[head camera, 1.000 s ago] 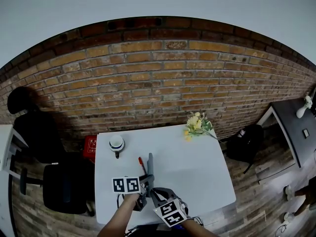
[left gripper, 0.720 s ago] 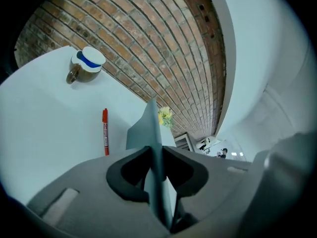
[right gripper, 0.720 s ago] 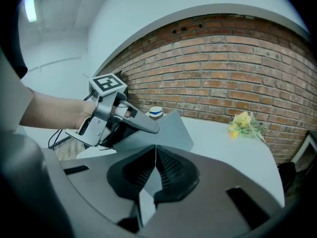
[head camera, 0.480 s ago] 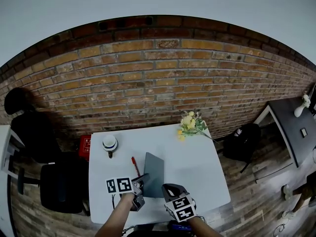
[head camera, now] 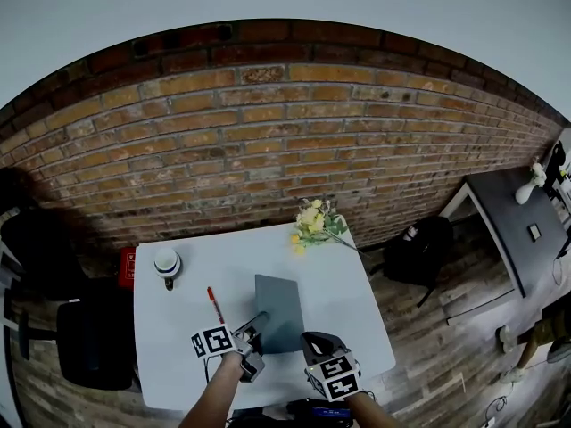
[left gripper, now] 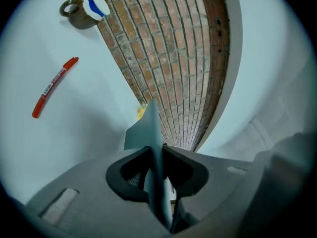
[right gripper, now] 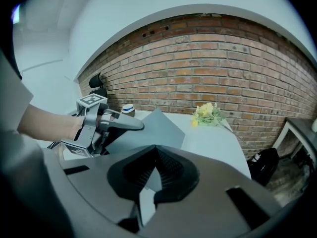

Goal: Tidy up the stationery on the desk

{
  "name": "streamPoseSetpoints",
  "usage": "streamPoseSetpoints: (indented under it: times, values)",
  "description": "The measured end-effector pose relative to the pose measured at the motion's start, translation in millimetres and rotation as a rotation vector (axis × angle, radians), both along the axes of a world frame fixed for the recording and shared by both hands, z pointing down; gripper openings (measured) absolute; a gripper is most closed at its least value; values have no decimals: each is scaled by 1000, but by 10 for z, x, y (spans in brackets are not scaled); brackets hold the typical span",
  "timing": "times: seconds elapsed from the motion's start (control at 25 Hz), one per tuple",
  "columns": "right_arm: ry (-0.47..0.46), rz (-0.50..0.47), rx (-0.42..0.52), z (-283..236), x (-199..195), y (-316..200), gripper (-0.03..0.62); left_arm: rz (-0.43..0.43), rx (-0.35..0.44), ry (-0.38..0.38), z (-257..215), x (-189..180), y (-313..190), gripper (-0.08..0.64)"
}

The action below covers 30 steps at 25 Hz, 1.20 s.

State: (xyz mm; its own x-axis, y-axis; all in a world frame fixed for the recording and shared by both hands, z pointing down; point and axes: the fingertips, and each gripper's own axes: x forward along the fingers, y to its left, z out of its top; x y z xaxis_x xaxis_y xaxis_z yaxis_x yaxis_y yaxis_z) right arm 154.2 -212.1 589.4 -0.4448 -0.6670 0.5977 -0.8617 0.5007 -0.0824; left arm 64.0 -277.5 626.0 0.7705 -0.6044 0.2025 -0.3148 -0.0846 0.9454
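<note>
A grey notebook (head camera: 278, 310) is held near the white desk's (head camera: 357, 303) front, its far end out over the desk top. My left gripper (head camera: 258, 322) is shut on its left edge. In the left gripper view the jaws (left gripper: 157, 155), which have just been closing, pinch the thin grey notebook (left gripper: 148, 125). My right gripper (head camera: 307, 341) is shut on the near right corner, and the right gripper view shows a pale sliver of the notebook (right gripper: 159, 127) between the closed pads (right gripper: 151, 175). A red pen (head camera: 214, 304) lies on the desk left of the notebook.
A brown mug with a white and blue lid (head camera: 166, 262) stands at the desk's back left. Yellow flowers (head camera: 314, 224) lie at the back edge against a brick wall. A black chair (head camera: 94, 341) is left of the desk; a dark bag (head camera: 415, 248) sits on the floor to the right.
The notebook, seen as a narrow strip a second ago, now shows a broad grey face. Both grippers have shifted to the right with it, the right one further.
</note>
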Motion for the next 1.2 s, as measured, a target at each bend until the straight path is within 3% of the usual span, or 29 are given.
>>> streamPoseSetpoints:
  times: [0.36,0.8,0.96,1.2]
  values:
    - [-12,-25,-2,53,-20,-112,11,-61,-48,-102,402,-367,75,77]
    - [-1,-34,-8,104,-165,-87,11,-30,-168,-202,906,-610,161,69]
    - [-5,-33,-16,131,-207,-45,11,31,-165,-297,982,-637,171,89]
    - [-16,-40,-19,146,-268,0,11,149,-131,-532,1029,-720,180,118]
